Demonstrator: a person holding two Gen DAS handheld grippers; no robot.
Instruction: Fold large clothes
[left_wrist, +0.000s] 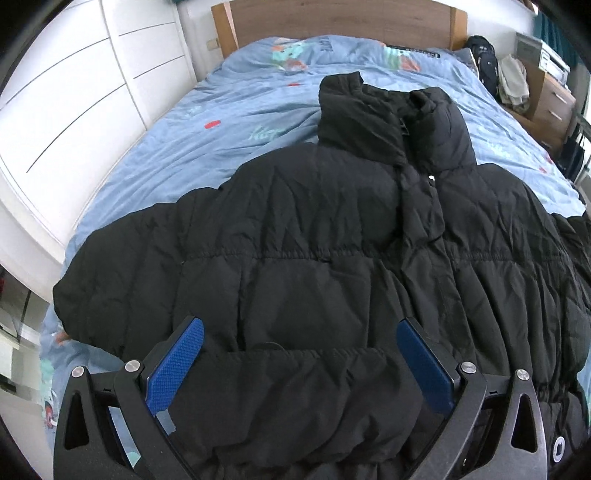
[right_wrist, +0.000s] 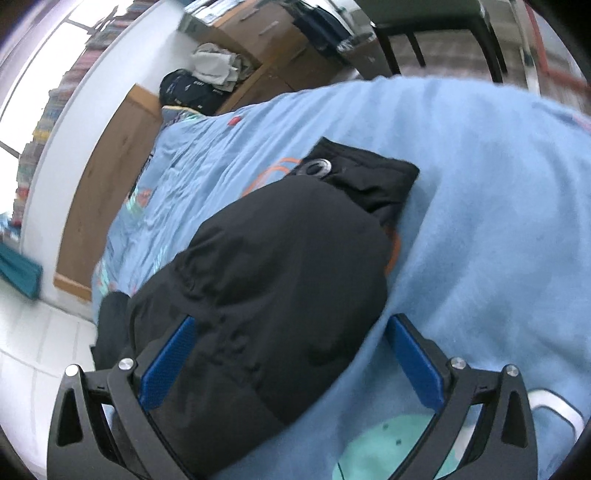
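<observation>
Item: black puffer jacket (left_wrist: 314, 236), quilted, high-collared, closed down the front. It lay front-up and spread across the bed (left_wrist: 229, 122) on a pale blue printed cover, collar toward the wooden headboard (left_wrist: 332, 22), hem nearest the left camera.

Sleeve (right_wrist: 258, 266): seen from the right wrist view, it lay out over the cover and ended in a flat cuff (right_wrist: 369, 181) with a metal ring.

Handling, as judged: light for its bulk, soft and springy, with a smooth shell likely to slip; folds would tend to puff back open. Best taken at seams, hem or cuff, where the padding was thin.

Left gripper (left_wrist: 299, 365): fingers spread wide, straddling the lower hem, nothing held.

Right gripper (right_wrist: 291, 369): fingers spread wide, one on each side of the sleeve's edge, nothing clamped.
</observation>
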